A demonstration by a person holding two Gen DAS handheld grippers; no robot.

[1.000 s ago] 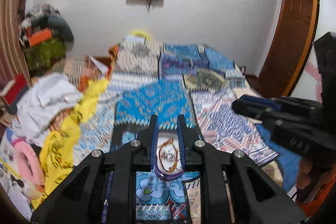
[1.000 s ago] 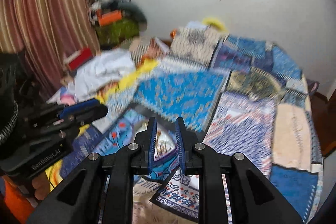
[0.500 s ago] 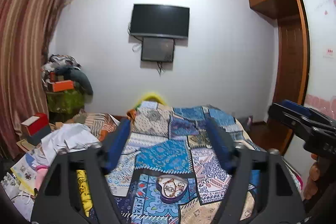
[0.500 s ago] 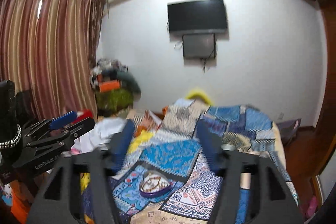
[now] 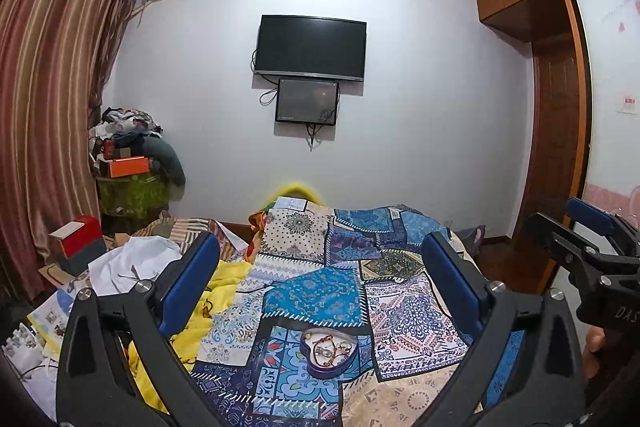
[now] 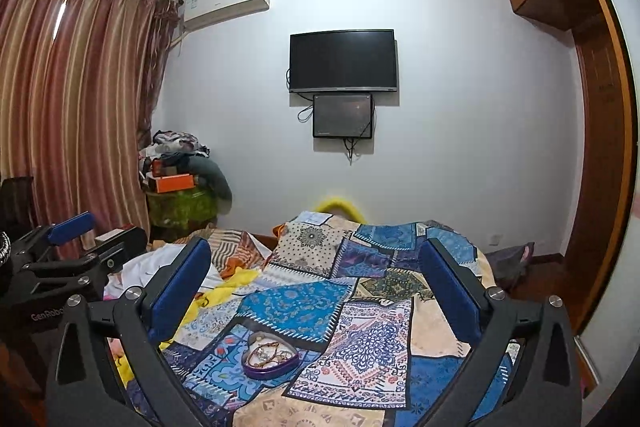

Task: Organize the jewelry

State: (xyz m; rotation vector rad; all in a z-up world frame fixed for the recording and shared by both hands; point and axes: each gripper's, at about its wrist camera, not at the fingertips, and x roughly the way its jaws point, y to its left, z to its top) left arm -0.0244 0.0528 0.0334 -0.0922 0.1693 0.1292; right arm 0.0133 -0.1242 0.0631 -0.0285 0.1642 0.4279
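I find the left gripper (image 5: 320, 291) spread wide with nothing between its blue pads (image 5: 188, 283); its jaws have just been opening. The right gripper (image 6: 316, 291) reads the same: jaws just opened fully, empty. Both hang above the patchwork bedspread (image 5: 404, 319), well apart from the heart-shaped tin (image 5: 329, 351), which sits low and central in both views on a blue patch. Inside it lie gold chains and bangles (image 6: 269, 351), tangled together; individual pieces are too small to separate. I judge the tin light, stiff and smooth-walled, best pinched across its rim. The chains will be limp, fine and prone to snagging; I would take one by a bangle loop, not a strand.
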